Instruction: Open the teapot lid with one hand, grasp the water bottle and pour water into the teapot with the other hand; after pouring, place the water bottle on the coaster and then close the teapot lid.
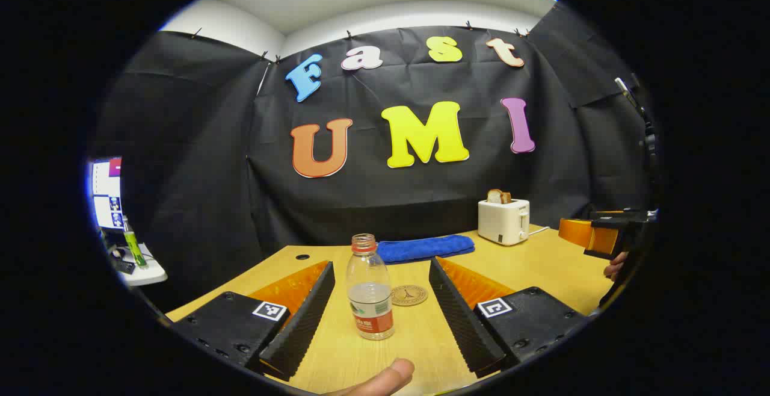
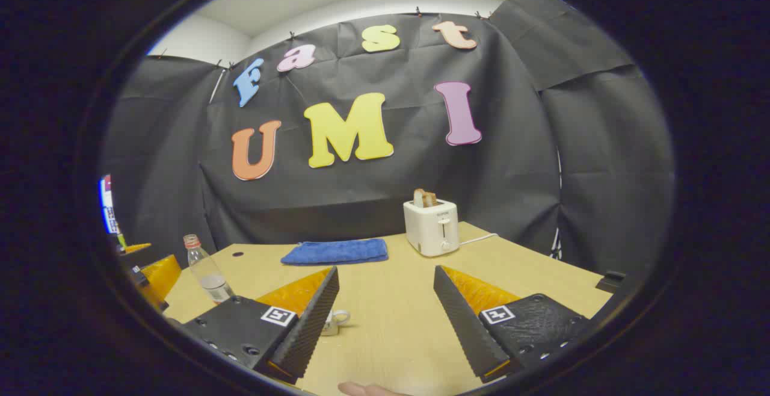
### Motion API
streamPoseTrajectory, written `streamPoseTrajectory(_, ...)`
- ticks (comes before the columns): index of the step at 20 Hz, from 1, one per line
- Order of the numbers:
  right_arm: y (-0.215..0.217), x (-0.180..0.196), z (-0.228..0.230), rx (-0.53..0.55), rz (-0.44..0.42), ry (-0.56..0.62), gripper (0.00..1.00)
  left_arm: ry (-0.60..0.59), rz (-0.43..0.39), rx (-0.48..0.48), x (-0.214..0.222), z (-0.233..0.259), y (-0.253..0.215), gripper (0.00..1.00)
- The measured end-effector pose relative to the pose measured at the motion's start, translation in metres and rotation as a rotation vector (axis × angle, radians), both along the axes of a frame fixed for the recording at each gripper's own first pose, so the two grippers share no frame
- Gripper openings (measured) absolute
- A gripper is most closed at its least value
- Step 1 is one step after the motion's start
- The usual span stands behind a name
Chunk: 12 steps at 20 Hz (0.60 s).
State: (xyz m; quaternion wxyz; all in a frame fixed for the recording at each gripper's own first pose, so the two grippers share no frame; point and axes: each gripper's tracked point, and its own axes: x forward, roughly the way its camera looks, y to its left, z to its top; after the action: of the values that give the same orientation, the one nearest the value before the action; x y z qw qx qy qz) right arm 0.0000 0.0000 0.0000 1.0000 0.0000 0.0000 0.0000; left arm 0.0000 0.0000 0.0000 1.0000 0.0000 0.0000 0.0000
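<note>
Water bottle point(image 1: 370, 297) stands upright on the wooden table point(image 1: 541, 263) in my left gripper view, framed between the two fingers of the left gripper point(image 1: 382, 309), which I see spread wide apart with neither finger touching it. The bottle has no cap on its neck and is partly filled. Just behind it, a little to its right, lies the round coaster point(image 1: 409, 295), flat on the table and apart from the bottle. Farther back a folded blue towel point(image 1: 424, 247) lies near the booth wall, and to its right a white toaster point(image 1: 504, 220) stands with bread poking out of its slots. At the right edge of that view I can make out the other gripper with a hand behind it. A fingertip point(image 1: 385, 378) shows at the bottom edge. In my right gripper view the right gripper point(image 2: 385, 318) also has its fingers wide apart, closed on nothing. A small pale piece with a loop handle point(image 2: 335, 321) peeks out from behind its left finger; I take it for the teapot, but most of it is hidden and I cannot tell how its lid sits. The bottle appears there at the far left, well apart from this gripper.
</note>
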Motion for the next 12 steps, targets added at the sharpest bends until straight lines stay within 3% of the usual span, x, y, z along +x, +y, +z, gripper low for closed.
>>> streamPoseTrajectory(3,0.007,0.003,-0.003,-0.030,0.002,0.007,0.96,0.008,0.010,-0.021,0.004,-0.001,0.009,0.99)
streamPoseTrajectory(12,0.012,0.007,-0.009,-0.114,0.004,-0.004,0.93,0.038,0.026,-0.048,0.009,-0.010,0.034,0.99)
